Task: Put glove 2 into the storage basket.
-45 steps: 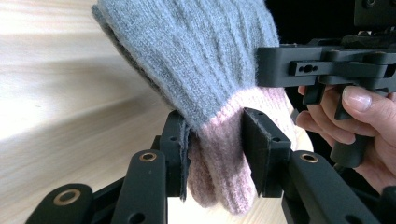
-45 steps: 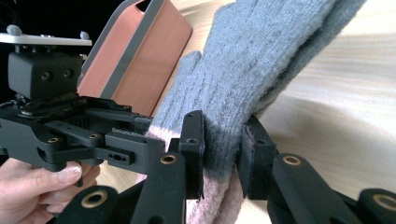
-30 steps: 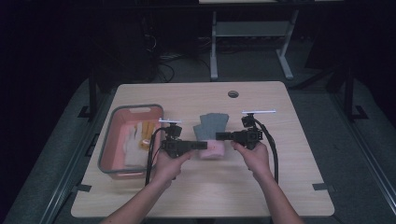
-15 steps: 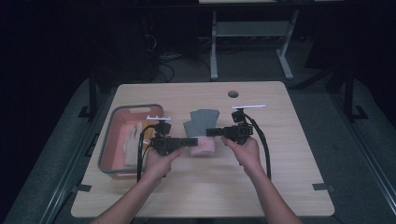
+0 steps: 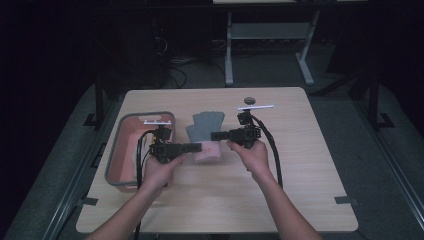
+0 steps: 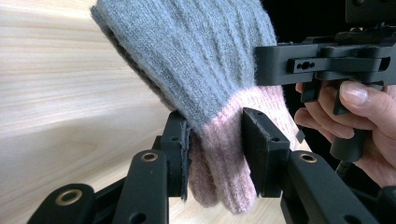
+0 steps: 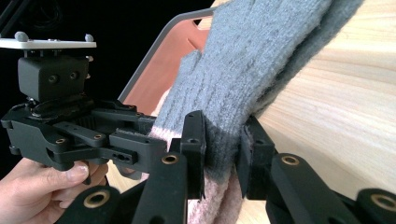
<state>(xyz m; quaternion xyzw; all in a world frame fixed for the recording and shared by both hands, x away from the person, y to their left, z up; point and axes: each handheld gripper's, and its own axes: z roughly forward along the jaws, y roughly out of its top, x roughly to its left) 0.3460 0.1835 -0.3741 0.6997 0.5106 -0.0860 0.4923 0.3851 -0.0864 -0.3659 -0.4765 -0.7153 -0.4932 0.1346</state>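
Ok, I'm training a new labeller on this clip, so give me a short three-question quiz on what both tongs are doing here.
1. True or false: the left tongs grip the glove at its pink cuff.
2. Where do the right tongs pinch the glove? A) its grey part by the cuff B) the rim of the tray C) nothing
3. Fill in: the glove's fingers rest on the ___.

Key: 1 true; 2 A; 3 table.

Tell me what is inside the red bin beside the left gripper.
In the high view the red bin shows bare pinkish floor at its left. The left gripper, its cable and the hand cover its right part, so anything lying there is hidden.
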